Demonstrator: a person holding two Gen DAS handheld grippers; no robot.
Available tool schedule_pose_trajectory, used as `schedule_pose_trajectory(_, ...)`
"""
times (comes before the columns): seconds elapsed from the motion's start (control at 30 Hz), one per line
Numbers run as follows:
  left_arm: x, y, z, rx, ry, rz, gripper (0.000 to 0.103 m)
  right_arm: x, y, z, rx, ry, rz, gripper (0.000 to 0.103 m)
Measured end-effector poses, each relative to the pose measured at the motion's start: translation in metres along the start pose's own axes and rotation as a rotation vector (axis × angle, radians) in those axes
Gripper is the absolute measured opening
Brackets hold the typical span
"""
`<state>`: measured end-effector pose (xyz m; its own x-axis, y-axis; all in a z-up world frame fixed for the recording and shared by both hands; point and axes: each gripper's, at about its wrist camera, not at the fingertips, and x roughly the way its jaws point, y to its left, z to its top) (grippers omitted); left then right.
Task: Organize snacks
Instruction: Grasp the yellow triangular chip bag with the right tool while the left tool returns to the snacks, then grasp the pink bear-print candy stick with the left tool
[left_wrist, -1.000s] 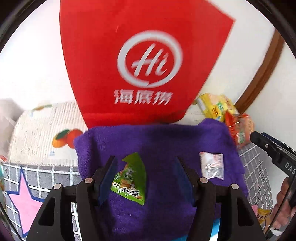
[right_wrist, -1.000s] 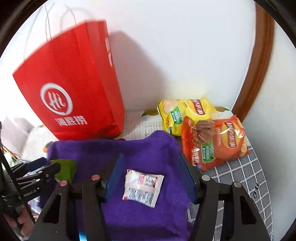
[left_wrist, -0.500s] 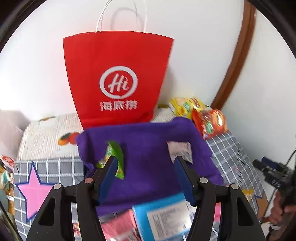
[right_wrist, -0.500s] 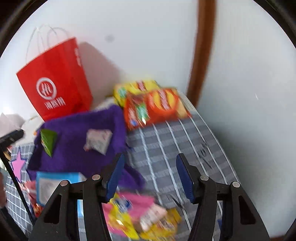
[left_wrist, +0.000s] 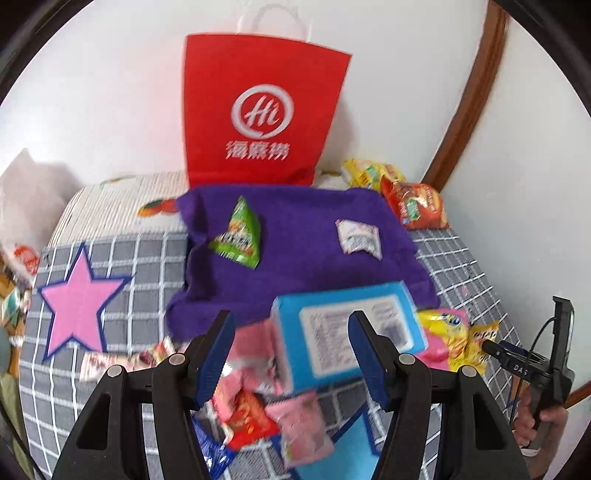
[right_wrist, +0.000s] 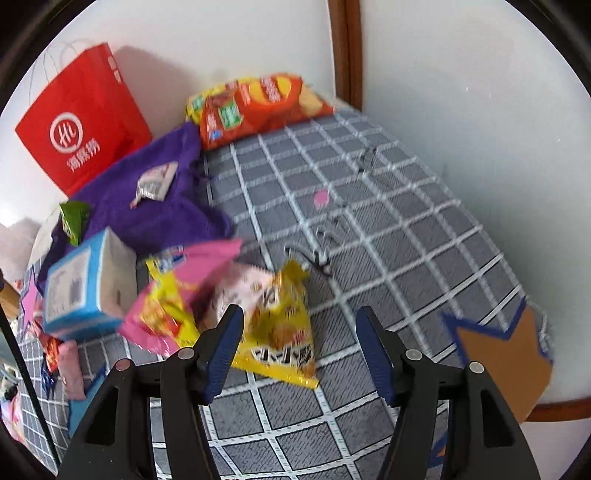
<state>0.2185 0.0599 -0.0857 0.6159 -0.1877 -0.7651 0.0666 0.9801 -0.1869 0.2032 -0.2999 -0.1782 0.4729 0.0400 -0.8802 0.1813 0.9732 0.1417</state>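
A heap of snack packets (right_wrist: 207, 302) lies beside a blue box (left_wrist: 347, 332) on the checked counter (right_wrist: 369, 206). 2 small packets rest on the purple towel (left_wrist: 303, 258). The left tool (left_wrist: 291, 354) hangs open and empty; the right tool (right_wrist: 299, 350) is opening, empty, over a yellow packet (right_wrist: 284, 332).

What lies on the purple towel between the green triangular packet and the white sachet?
Nothing: only bare purple towel separates green packet from white sachet, in the left wrist view.
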Motion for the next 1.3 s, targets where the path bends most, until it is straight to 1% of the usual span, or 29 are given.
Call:
schedule_pose_trajectory(0.1, 0.003, 0.014, -0.013, -0.032, 0.022, 0.029, 0.061, 0.017, 0.004, -0.004, -0.008, 0.001, 0.047, 0.063)
schedule_pose_trajectory(0.13, 0.003, 0.017, -0.016, -0.041, 0.026, 0.034, 0.061, 0.023, 0.005, -0.004, -0.007, 0.009, 0.044, 0.063)
schedule_pose_trajectory(0.17, 0.003, 0.022, -0.019, -0.052, 0.030, 0.041, 0.061, 0.030, 0.006, -0.006, -0.004, 0.018, 0.033, 0.060)
schedule_pose_trajectory(0.2, 0.002, 0.027, -0.022, -0.062, 0.032, 0.046, 0.061, 0.031, 0.006, -0.007, -0.001, 0.002, 0.047, 0.054)
schedule_pose_trajectory(0.27, -0.001, 0.036, -0.027, -0.076, 0.030, 0.060, 0.061, 0.028, 0.006, -0.009, 0.008, -0.022, 0.058, 0.048)
schedule_pose_trajectory(0.37, -0.003, 0.050, -0.032, -0.094, 0.025, 0.083, 0.061, 0.016, 0.005, -0.013, 0.001, -0.054, 0.033, 0.047)
schedule_pose_trajectory(0.53, -0.002, 0.077, -0.042, -0.145, 0.035, 0.119, 0.061, -0.020, 0.005, -0.018, 0.003, -0.116, 0.084, 0.047)
schedule_pose_trajectory(0.63, -0.003, 0.095, -0.050, -0.178, 0.042, 0.139, 0.061, -0.040, 0.023, -0.027, -0.033, -0.149, 0.139, 0.047)
schedule_pose_trajectory(0.77, -0.007, 0.114, -0.063, -0.205, 0.053, 0.168, 0.061, -0.052, 0.055, -0.043, -0.099, -0.151, 0.230, 0.047)
schedule_pose_trajectory(0.9, -0.014, 0.131, -0.078, -0.217, 0.058, 0.201, 0.061, -0.054, 0.097, -0.063, -0.199, -0.140, 0.283, 0.047)
schedule_pose_trajectory(0.97, -0.016, 0.142, -0.085, -0.239, 0.064, 0.218, 0.061, -0.049, 0.118, -0.074, -0.254, -0.125, 0.306, 0.047)
schedule_pose_trajectory(1.13, -0.016, 0.159, -0.089, -0.270, 0.063, 0.227, 0.061, -0.029, 0.152, -0.090, -0.354, -0.082, 0.287, 0.047)
schedule_pose_trajectory(1.3, -0.006, 0.163, -0.075, -0.266, 0.037, 0.190, 0.061, -0.007, 0.163, -0.097, -0.388, -0.036, 0.295, 0.047)
